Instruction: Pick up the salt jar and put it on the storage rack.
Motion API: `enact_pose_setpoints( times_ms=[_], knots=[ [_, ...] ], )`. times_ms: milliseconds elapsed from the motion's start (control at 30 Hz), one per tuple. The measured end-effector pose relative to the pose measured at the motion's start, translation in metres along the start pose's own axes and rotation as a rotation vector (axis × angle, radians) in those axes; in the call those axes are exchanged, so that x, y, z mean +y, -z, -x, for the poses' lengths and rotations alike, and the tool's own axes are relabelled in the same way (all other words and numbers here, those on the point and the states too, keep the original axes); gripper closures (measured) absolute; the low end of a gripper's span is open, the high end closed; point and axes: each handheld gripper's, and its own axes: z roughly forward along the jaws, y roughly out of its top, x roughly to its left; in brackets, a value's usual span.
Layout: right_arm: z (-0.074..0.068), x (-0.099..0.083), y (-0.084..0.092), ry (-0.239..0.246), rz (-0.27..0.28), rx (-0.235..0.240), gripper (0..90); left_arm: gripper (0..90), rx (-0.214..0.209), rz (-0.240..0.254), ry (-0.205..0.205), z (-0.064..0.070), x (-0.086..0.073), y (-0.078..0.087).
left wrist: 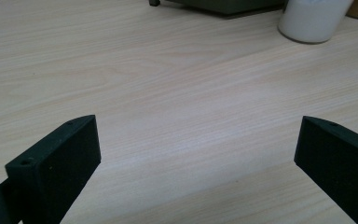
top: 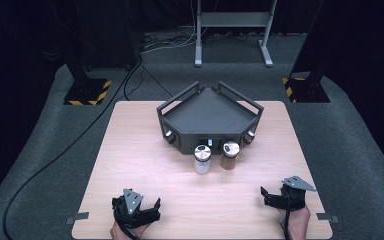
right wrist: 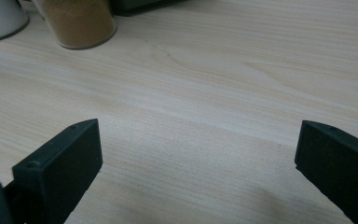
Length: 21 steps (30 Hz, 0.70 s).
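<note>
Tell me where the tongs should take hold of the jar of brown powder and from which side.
Grip the brown jar around its glass body, below the silver lid. It stands upright, so the round wall suits a level squeeze. Come from the near right with the right tongs, which are open: the white jar stands close on its left and the dark tray just behind.

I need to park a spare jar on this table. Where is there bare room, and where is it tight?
Bare wood lies left of the dark tray to the table edge, right of it likewise, and between the two jars and the grippers. It is tight at the tray's front, where the white jar and brown jar stand close together.
</note>
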Motion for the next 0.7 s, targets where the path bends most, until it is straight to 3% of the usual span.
enact_pose_setpoints(
  times_ms=[200,333,700],
  knots=[
    [0.001,0.0,0.0,0.003,-0.001,0.004,0.0,0.1,-0.008,0.011,0.015,0.014,0.003,-0.009],
    [0.001,0.0,0.0,0.004,0.001,0.006,0.0,0.1,-0.041,0.019,-0.002,0.028,0.011,-0.019],
    [0.002,0.0,0.0,-0.004,0.003,0.01,0.0,0.1,-0.103,0.02,-0.013,0.046,0.029,-0.05]
  ],
)
